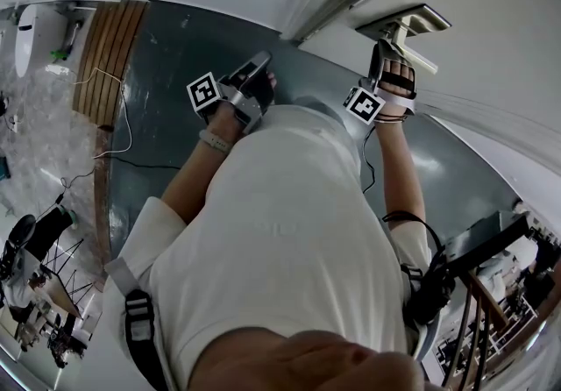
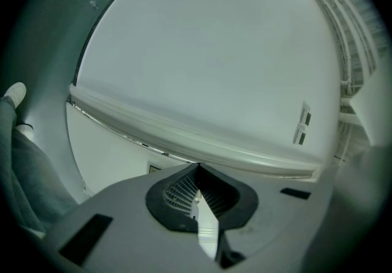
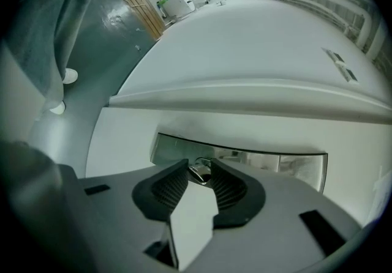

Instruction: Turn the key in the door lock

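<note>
Between the right gripper's (image 3: 199, 166) jaw tips sits the key (image 3: 197, 173). Its metal head is pinched by jaws that stand only narrowly apart. The key is seated at the shiny lock plate (image 3: 269, 161) on the door (image 3: 119, 137). The bite is shallow, right at the tips, with little pad on the metal.

A slip looks the likeliest fault. With so thin a hold, the pads could roll round the head instead of carrying it. If the wrist twists off the key's own axis, the key could be levered sideways and bind in the lock. Any pull back during the twist might draw it out. The handle (image 1: 412, 25) stands just above the plate, so a wide roll could knock the gripper body against it.

Seen from the head view, the right arm reaches forward almost straight. The right hand (image 1: 396, 82) is up at the plate, with the gripper tipped a little downward into the door. The left gripper (image 2: 197, 169) has its jaws closed together on nothing. It hangs idle before the door, well apart from the lock, on a bent left arm.
</note>
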The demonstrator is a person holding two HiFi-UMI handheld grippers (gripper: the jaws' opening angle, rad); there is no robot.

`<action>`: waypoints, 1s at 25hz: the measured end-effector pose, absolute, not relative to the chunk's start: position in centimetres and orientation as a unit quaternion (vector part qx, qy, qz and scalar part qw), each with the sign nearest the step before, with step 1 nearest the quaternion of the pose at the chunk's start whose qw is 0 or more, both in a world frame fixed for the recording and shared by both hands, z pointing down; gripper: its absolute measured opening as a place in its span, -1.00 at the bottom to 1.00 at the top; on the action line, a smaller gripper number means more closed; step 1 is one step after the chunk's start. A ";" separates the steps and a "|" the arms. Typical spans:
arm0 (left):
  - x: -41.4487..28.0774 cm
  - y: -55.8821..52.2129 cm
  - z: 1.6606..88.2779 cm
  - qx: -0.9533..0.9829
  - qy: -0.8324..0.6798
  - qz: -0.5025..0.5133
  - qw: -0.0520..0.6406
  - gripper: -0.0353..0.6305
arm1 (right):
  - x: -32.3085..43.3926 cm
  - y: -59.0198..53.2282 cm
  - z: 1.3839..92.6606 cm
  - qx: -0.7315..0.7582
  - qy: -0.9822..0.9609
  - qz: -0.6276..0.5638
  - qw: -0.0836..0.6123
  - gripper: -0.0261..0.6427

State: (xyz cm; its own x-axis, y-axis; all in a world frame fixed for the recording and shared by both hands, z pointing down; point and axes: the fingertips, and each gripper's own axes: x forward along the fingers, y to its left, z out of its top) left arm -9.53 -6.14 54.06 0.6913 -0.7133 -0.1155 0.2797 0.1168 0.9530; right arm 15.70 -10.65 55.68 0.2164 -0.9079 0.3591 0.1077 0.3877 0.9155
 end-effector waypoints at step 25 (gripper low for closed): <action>-9.9 -6.2 54.3 0.562 -0.201 -0.349 0.722 -0.88 | 15.7 -11.7 54.5 0.531 -0.604 -0.256 0.536 -0.61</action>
State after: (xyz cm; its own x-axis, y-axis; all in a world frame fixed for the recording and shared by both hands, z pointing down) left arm -9.94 -6.15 54.33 0.6751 -0.7305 -0.1028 0.2783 0.1231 0.9526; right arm 15.69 -11.71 54.50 0.1386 -0.9165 0.3754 -0.3673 0.3044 0.8789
